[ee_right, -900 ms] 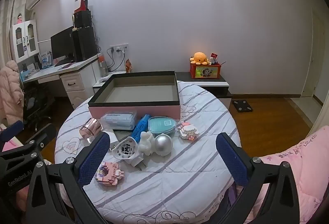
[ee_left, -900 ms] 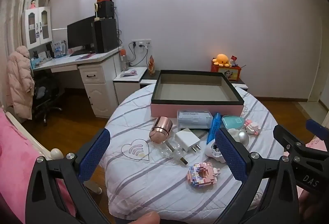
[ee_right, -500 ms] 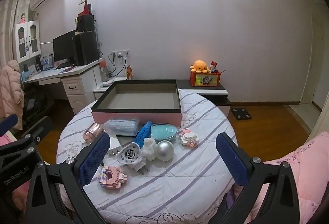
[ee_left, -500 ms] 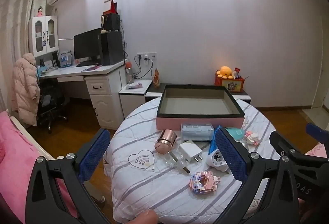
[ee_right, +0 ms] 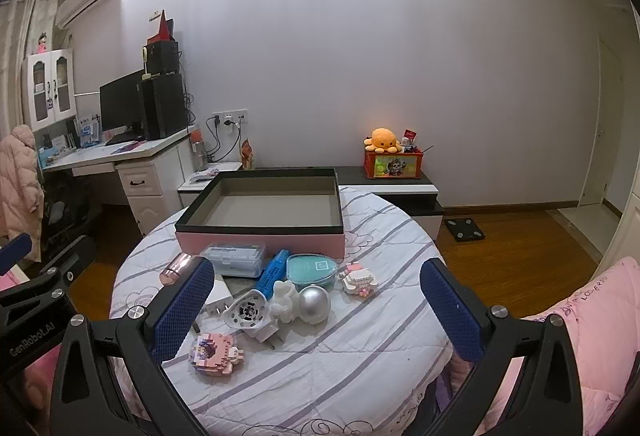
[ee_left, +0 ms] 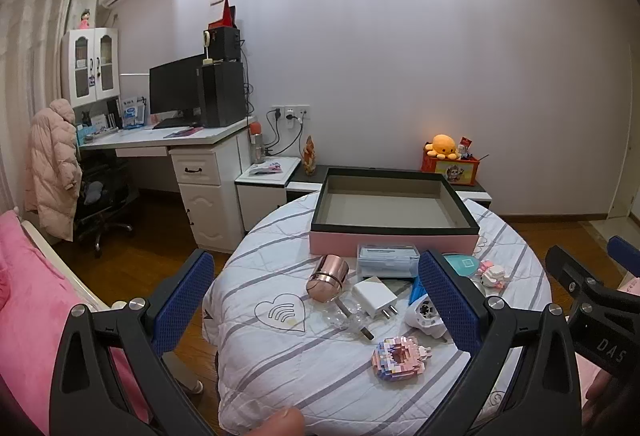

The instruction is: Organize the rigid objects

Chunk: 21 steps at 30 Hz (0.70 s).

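Hovering over the near edge of a round table (ee_right: 360, 364) with a striped white cloth, both claws stand wide, nothing between their blue pads. The left gripper (ee_left: 316, 302) and the right gripper (ee_right: 316, 310) each point slightly down toward the table's middle.

Seen from the right wrist, with the table as a clock face and the near edge at 6, a shallow pink box (ee_right: 260, 242) with a black rim sits at 12, empty inside. Just in front of it, from 10 round to 2, lies a cluster: a rose-gold cup (ee_left: 329, 278) on its side, a clear plastic case (ee_right: 236, 258), a blue tube (ee_right: 274, 272), a teal oval case (ee_right: 311, 270) and a small pink-and-white block figure (ee_right: 359, 281). Nearer the centre lie a white charger (ee_left: 374, 296), a white round plug device (ee_right: 246, 312), a white figurine (ee_right: 285, 301) and a silver ball (ee_right: 314, 303) touching it. At 7 a pink block model (ee_right: 214, 352) lies apart from the rest.

A fingertip (ee_left: 280, 422) shows at the left view's bottom edge
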Motion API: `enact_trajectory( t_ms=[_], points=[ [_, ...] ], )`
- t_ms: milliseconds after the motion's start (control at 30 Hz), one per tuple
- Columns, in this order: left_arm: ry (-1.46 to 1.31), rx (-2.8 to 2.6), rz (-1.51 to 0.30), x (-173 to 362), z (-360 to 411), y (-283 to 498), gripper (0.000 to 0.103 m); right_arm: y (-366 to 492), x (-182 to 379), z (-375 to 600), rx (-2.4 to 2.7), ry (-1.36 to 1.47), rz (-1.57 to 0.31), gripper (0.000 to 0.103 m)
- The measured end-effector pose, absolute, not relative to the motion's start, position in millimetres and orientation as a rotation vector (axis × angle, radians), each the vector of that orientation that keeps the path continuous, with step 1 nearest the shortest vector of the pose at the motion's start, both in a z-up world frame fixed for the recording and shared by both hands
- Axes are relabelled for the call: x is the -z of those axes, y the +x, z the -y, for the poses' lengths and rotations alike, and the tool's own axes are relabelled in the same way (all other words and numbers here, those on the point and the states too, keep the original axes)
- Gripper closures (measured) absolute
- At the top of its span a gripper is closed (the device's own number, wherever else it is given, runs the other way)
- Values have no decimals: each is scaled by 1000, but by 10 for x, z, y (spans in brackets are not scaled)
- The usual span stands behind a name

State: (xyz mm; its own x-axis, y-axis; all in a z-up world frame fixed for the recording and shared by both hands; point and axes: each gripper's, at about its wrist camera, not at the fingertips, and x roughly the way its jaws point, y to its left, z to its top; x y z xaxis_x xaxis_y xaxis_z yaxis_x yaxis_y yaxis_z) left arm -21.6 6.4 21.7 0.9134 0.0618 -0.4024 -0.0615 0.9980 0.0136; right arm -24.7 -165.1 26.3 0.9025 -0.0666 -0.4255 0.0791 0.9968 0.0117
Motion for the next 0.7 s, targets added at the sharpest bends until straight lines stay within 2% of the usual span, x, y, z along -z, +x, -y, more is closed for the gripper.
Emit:
enact_trajectory(
  t_ms=[700],
  points=[
    [-4, -54, -419, -206, -67, -225, 0, -268, -276, 1691, 81, 34, -437, 0]
  ],
)
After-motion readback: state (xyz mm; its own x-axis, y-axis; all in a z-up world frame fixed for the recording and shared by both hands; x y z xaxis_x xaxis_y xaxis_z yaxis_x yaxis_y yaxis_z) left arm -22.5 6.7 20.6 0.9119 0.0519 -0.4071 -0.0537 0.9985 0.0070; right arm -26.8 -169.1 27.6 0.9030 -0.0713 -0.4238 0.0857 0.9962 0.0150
